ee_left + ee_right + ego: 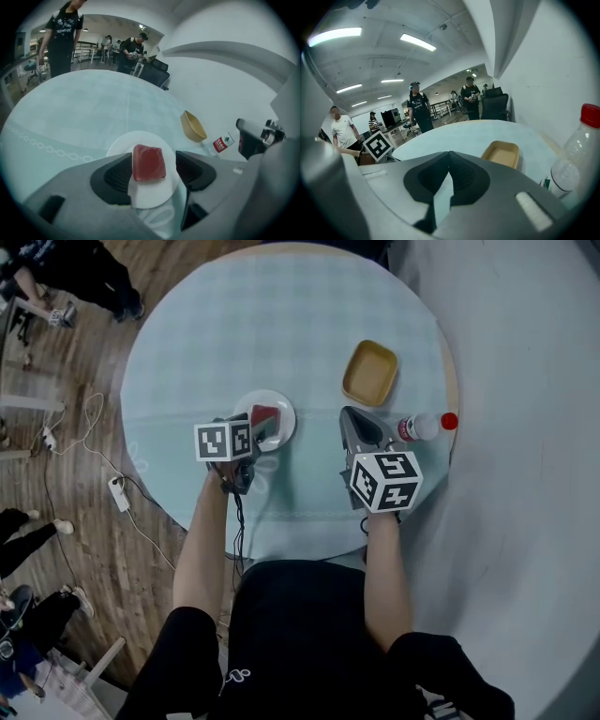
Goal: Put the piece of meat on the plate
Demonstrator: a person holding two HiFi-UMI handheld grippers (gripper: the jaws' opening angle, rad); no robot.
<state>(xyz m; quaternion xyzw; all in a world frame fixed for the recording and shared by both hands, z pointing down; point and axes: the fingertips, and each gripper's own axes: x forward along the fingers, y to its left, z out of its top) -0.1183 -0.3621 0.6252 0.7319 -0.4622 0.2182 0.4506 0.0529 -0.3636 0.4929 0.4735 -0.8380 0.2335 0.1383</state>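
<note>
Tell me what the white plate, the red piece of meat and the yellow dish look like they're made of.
The white plate is probably ceramic or melamine: smooth, plain white. The piece of meat looks like a moulded plastic or rubber replica: uniform red, neat edges. The yellow dish may be plastic or wood: even matte tan.

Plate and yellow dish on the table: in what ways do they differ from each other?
The plate is white, round and flat; the dish is yellow, oblong with rounded corners, and deeper. The plate bears the meat; the dish is empty. The plate lies under the open left tongs; the dish lies clear of both tongs. Both rest on the table.
</note>
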